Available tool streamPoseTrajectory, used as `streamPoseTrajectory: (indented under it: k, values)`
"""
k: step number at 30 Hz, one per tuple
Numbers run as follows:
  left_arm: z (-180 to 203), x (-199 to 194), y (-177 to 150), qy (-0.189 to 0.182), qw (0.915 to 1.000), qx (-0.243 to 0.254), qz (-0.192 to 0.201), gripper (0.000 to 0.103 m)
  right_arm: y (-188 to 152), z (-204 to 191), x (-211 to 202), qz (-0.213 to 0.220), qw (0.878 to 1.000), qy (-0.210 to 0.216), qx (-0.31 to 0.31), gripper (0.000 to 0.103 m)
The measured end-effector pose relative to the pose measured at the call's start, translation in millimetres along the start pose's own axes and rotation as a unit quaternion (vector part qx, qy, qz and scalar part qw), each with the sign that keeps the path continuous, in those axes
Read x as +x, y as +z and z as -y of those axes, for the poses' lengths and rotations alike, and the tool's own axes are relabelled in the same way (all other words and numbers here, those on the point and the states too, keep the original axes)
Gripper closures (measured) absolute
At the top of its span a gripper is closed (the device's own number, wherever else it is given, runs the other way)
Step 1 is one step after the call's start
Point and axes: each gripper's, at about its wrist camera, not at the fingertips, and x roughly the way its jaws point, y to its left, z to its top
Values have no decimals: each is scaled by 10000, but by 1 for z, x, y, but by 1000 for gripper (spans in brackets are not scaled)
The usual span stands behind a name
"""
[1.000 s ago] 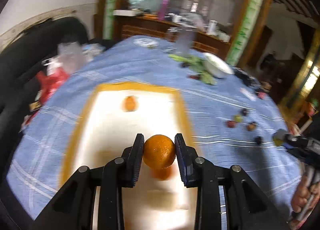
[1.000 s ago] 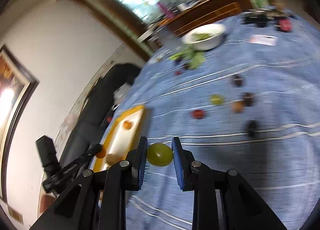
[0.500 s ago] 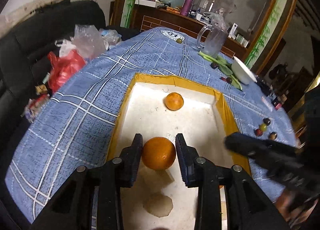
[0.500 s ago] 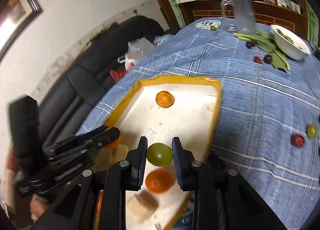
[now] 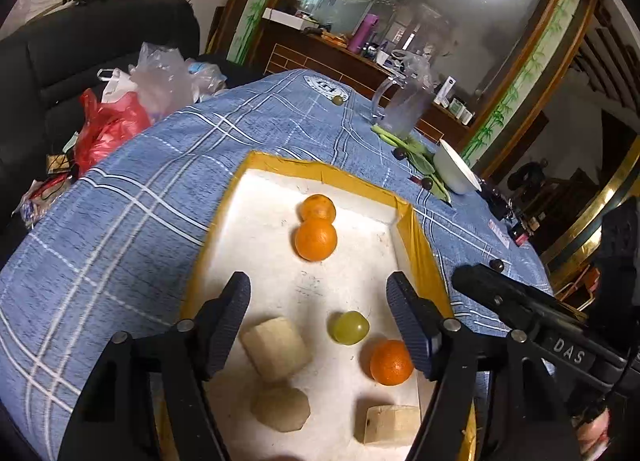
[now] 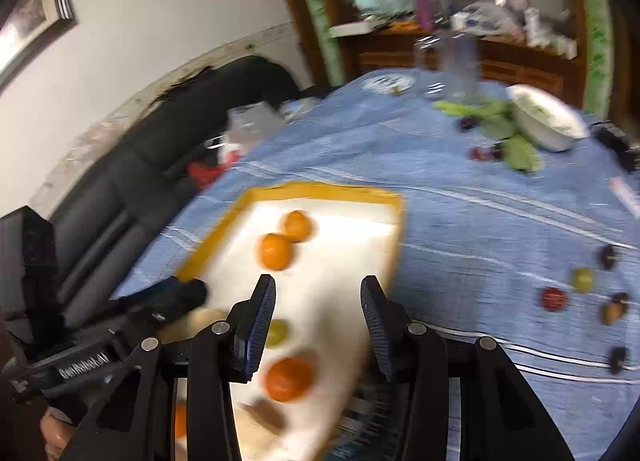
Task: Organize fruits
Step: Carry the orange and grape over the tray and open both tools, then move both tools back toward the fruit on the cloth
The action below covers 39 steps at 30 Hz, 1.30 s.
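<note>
The left claw [image 5: 318, 307] is hanging wide apart and holding nothing over the yellow-rimmed tray [image 5: 280, 163], where two oranges [image 5: 316, 239] are touching near the far wall, a green grape [image 5: 349, 327] is lying just beside a third orange [image 5: 391, 357], and three wooden blocks [image 5: 276, 349] are sitting nearest the camera. Further right, the right claw [image 6: 318, 319] is also gaping wide and carrying nothing above the tray's right side, while small loose fruits [image 6: 554, 298] are lying on the blue checked tabletop [image 6: 460, 229].

Orange oranges [image 5: 315, 239], green grape [image 5: 348, 327], white tray [image 5: 416, 239] – yellow rim, blue plaid tablecloth [image 5: 132, 197], red bag [image 5: 108, 129]
</note>
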Motion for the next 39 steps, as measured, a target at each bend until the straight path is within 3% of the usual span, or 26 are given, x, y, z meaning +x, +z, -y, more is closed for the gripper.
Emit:
streamPoseTrajectory:
  k: [4, 9, 14, 18, 21, 25, 28, 31, 34, 36, 39]
  values:
    - [3, -2, 6, -92, 9995, 55, 294, 33, -16, 6, 11, -406, 9989, -225, -62, 55]
    - [-6, 19, 13, -75, 9999, -41, 129, 33, -30, 14, 20, -618, 9979, -124, 168, 54]
    - [-3, 6, 16, 76, 9998, -83, 150, 33, -32, 19, -3, -392, 9988, -4, 307, 55]
    - [23, -27, 17, -237, 9996, 12, 176, 33, -35, 40, -43, -31, 9989, -180, 434, 55]
    - [57, -64, 21, -468, 9978, 309, 357, 33, -32, 58, -84, 296, 9971, -320, 629, 55]
    - [105, -123, 31, -1065, 9904, 674, 571, 27, -22, 83, -148, 682, 9935, -502, 764, 55]
    - [139, -170, 42, -1128, 9837, 1082, 885, 22, -12, 100, -211, 1062, 9882, -734, 820, 55]
    - [167, -209, 56, -1022, 9784, 1420, 1099, 19, 6, 115, -293, 1514, 9779, -1203, 799, 55]
    - [203, -250, 83, -667, 9701, 1877, 1385, 12, 29, 116, -361, 1842, 9653, -1732, 648, 55]
    - [220, -271, 107, -354, 9654, 1963, 1681, 12, 53, 112, -414, 2123, 9486, -2304, 445, 55]
    - [238, -289, 142, 6, 9615, 1845, 2037, 10, 90, 103, -476, 2548, 9201, -2968, 194, 44]
